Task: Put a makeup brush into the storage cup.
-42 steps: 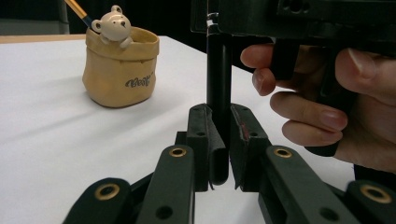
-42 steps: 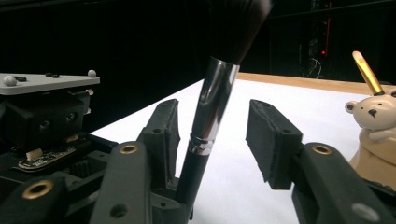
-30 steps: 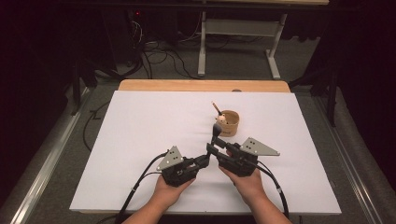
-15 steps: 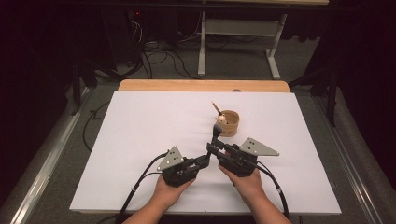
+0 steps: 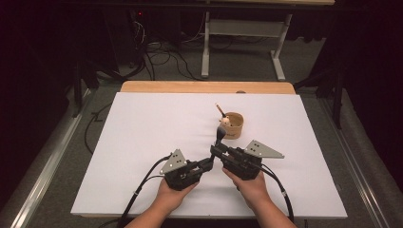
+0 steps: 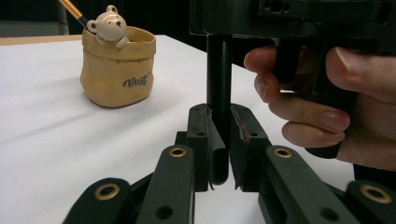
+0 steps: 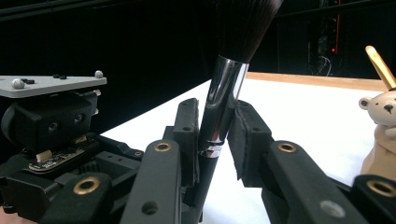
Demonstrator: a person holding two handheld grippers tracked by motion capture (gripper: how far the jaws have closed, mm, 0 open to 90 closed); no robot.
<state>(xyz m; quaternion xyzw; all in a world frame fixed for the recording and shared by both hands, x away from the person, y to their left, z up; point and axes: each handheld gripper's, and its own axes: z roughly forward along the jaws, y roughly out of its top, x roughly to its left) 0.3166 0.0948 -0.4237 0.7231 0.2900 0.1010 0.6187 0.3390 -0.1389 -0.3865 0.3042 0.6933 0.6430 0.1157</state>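
A makeup brush point(image 5: 220, 135) with a black handle, silver ferrule and dark bristles stands nearly upright between my two grippers at the table's front middle. My left gripper point(image 5: 209, 162) is shut on the black handle point(image 6: 218, 70) low down. My right gripper point(image 5: 216, 150) has just been closing its jaws, and its pads now sit against the silver ferrule point(image 7: 224, 98) higher up. In the left gripper view its jaws point(image 6: 219, 140) clamp the handle, with the right hand point(image 6: 327, 107) close behind. The right gripper view looks along its own jaws point(image 7: 215, 133).
A tan bag-shaped cup point(image 5: 233, 125) with a small bear figure point(image 6: 108, 24) on its rim stands just beyond the brush and holds a gold-handled brush point(image 5: 219, 109). A white sheet point(image 5: 142, 137) covers the table, and a wooden edge point(image 5: 204, 87) runs along the back.
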